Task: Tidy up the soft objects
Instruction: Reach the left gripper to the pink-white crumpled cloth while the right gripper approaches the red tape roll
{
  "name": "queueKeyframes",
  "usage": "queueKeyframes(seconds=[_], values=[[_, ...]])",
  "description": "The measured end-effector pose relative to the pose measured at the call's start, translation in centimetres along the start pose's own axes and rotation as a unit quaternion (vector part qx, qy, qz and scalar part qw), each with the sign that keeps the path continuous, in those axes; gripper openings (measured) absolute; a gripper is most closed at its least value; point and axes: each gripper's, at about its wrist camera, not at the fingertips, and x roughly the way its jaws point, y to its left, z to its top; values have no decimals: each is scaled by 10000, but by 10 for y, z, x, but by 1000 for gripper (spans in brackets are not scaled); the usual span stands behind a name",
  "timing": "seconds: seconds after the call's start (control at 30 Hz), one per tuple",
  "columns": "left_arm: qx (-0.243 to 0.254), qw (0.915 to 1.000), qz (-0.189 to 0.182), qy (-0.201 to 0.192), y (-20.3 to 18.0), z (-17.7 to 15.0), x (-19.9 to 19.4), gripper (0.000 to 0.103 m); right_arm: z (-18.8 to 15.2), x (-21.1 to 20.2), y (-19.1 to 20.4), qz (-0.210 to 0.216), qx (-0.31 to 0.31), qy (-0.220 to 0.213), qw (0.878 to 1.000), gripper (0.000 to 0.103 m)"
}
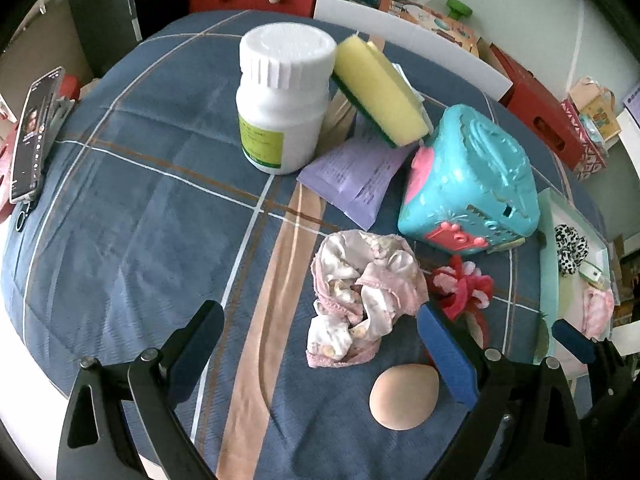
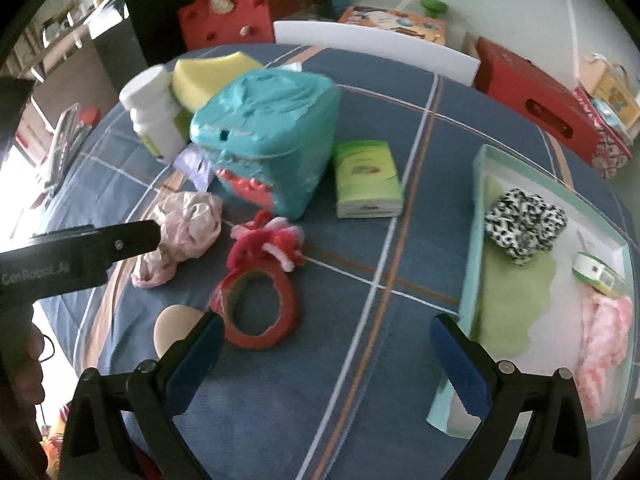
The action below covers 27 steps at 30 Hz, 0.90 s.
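A crumpled pink cloth [image 1: 360, 300] lies on the blue plaid cover just ahead of my open left gripper [image 1: 320, 346], and nothing is between the fingers. Beside the right pad lies a beige egg-shaped puff [image 1: 404, 396]. A red-and-pink scrunchie [image 1: 460, 284] lies right of the cloth. My right gripper [image 2: 328, 360] is open and empty above the cover. It hangs between a red tape ring [image 2: 256, 308] and the mint tray [image 2: 476, 240]. The tray holds a black-and-white scrunchie [image 2: 524, 224] and a pink fluffy piece [image 2: 604, 344].
A teal toy box [image 1: 468, 180], white bottle [image 1: 284, 100], yellow sponge [image 1: 380, 92] and purple packet [image 1: 352, 176] crowd the back. A green tissue pack [image 2: 366, 180] lies beside the box. A phone [image 1: 32, 132] stands at the left edge. Red boxes line the far wall.
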Motion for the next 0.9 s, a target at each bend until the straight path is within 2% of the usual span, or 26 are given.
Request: queueKeyframes(seconds=[0.27, 0.47, 0.7, 0.8, 0.9], values=[[-21, 10000, -27, 83, 1, -3, 7, 97, -3, 20, 21, 14, -434, 304, 9986, 103], [-31, 9999, -50, 122, 8, 3, 14, 97, -6, 33, 18, -50, -442, 518, 9977, 103], [-15, 9998, -77, 191, 9, 1, 20, 97, -6, 43, 13, -117, -397, 554, 9976, 103], [-35, 9998, -96, 191, 11, 0, 21, 97, -3, 43, 6, -317, -349, 483, 9977, 103], [-41, 9997, -88, 203, 14, 1, 22, 97, -3, 47, -1, -250, -222, 522, 9981, 103]])
